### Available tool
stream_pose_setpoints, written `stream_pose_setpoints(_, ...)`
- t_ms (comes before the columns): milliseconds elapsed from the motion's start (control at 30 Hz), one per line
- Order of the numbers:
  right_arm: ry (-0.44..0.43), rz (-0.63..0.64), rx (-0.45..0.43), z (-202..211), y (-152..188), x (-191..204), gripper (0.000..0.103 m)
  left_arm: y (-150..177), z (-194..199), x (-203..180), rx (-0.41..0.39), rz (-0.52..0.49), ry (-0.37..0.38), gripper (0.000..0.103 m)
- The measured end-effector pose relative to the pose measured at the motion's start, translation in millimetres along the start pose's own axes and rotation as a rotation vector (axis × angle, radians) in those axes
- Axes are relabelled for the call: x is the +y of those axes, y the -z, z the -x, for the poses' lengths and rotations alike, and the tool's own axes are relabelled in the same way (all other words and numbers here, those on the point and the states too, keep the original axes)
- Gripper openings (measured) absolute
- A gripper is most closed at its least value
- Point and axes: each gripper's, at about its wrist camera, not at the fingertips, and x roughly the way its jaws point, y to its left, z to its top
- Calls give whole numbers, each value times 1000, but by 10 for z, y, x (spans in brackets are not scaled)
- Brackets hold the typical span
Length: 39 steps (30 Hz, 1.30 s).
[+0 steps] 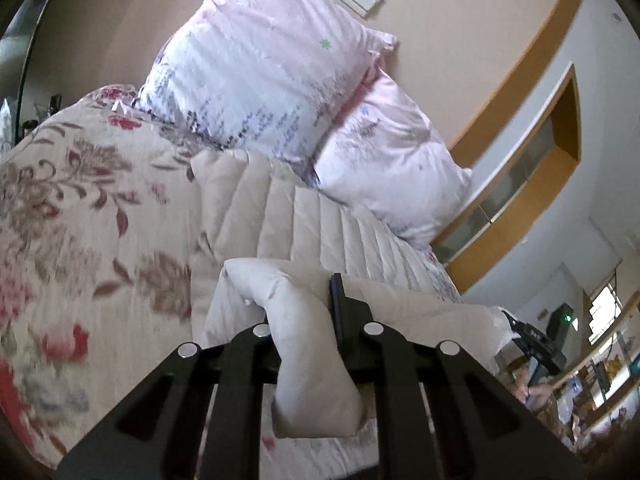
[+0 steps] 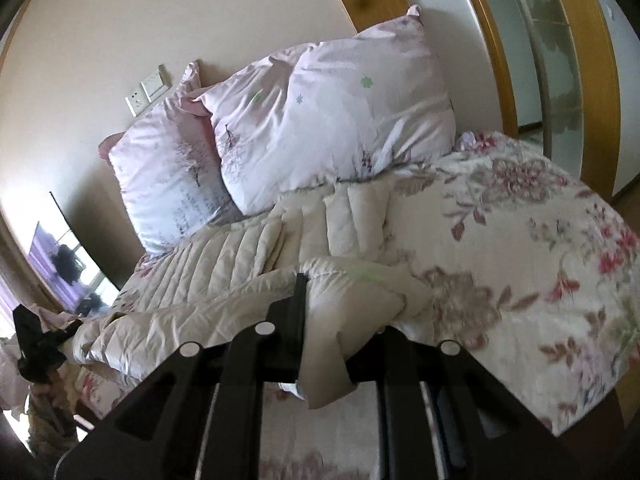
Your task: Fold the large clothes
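left wrist: left tongs (image 1: 320,320) clamped tight on a puffy beige hem of the quilted jacket (image 1: 304,220), centre frame on the floral bed (image 1: 80,208); pillows (image 1: 260,68) upper centre | right wrist: right tongs (image 2: 320,320) pinching the jacket's other soft corner, lower centre | judgement: lift both corners level, keep hem taut

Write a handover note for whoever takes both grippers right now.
Left gripper: shut on a corner of the beige quilted puffer jacket.
Right gripper: shut on another corner of the same jacket.
The jacket's near edge is held up off the floral bedspread; the rest lies on it, reaching toward the two pale pink pillows.
Done: both corners gripped.
Left: probably carry the held edge over toward the pillows, lay it down, release, then finish the folds.
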Motion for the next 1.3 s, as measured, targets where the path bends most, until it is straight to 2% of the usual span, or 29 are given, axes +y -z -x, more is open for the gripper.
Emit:
stream_pose_setpoints(167,14,28,-42,-195,-225,117,13,-290,-241,109,-20,56,-4,12)
stream_pose_setpoints(467,22,47,-151,-635,-837,313,13,-1035,-694,74,-84,39,-23,11)
stream_pose_setpoints(567,53,12,-120,-1030,-976,254,13,-1188,-942,150,-75,55,-29,11)
stream_pose_setpoints(700,105,-54,1,-1633,-1009,132,14,-1245,-1389,386,-9,115,-55,11)
stream_pose_setpoints(800,114,-111,50,-1954,-1032,50,19,-1238,-1573,576,11,183,-52,11)
stream_pose_setpoints(867,101,-163,72,-2131,-1069,-14,27,-1237,-1642,669,19,227,-35,12)
stream_pose_setpoints(933,83,-202,88,-2264,-1117,-66,46,-1245,-1697,753,19,272,-7,13)
stream_pose_setpoints(1033,57,-244,95,-2441,-1231,-103,68,-1284,-1734,820,10,323,50,20)
stream_pose_setpoints(1067,41,-259,89,-2482,-1294,-116,69,-1303,-1736,834,4,341,68,31)
stream_pose_setpoints(1100,25,-270,75,-2492,-1339,-122,70,-1338,-1725,849,-10,368,98,36)
stream_pose_setpoints(1167,-4,-281,26,-2434,-1425,-122,71,-1392,-1661,872,-47,407,133,54)
stream_pose_setpoints(1233,-15,-263,-28,-2308,-1490,-112,73,-1450,-1501,880,-121,413,151,65)
stream_pose_setpoints(1300,14,-226,-64,-2163,-1510,-107,74,-1488,-1341,862,-167,377,136,66)
